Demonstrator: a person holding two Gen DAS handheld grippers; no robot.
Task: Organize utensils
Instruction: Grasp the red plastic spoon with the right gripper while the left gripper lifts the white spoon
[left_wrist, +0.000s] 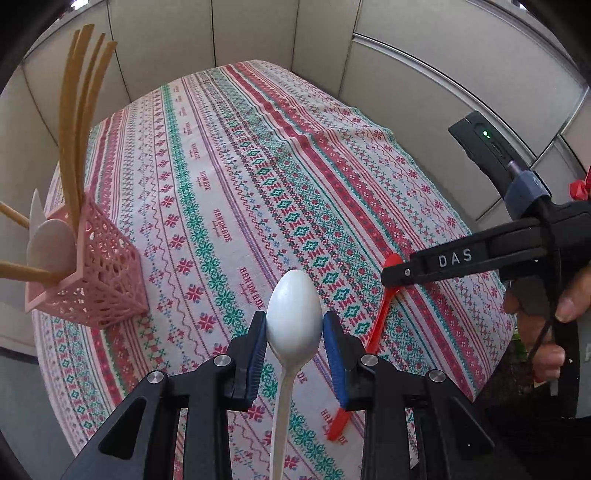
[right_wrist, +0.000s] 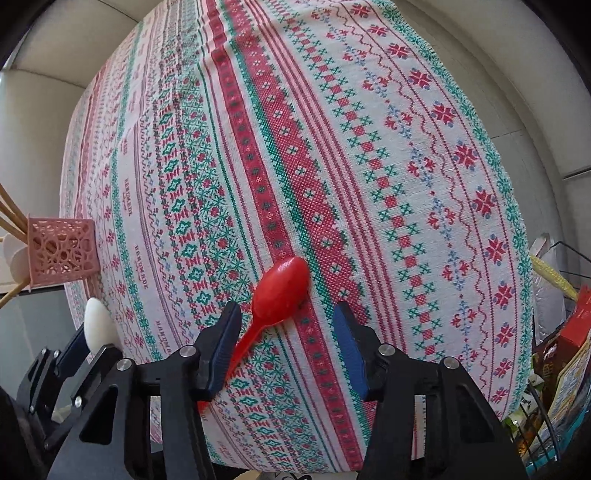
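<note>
Hidden: red spoon handle end, behind right gripper.
Holder: pink lattice caddy holds wooden and white utensils.
Left gripper: clamped on white spoon, above tablecloth.
Right gripper: jaws apart, straddling the red spoon.

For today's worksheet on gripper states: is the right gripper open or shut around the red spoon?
Open. The right gripper has its blue pads apart, and the red spoon lies on the tablecloth between them, ungripped.

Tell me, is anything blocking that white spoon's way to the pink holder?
Nothing visible. The white spoon sits in the left gripper, and only bare tablecloth lies between it and the pink holder.
</note>
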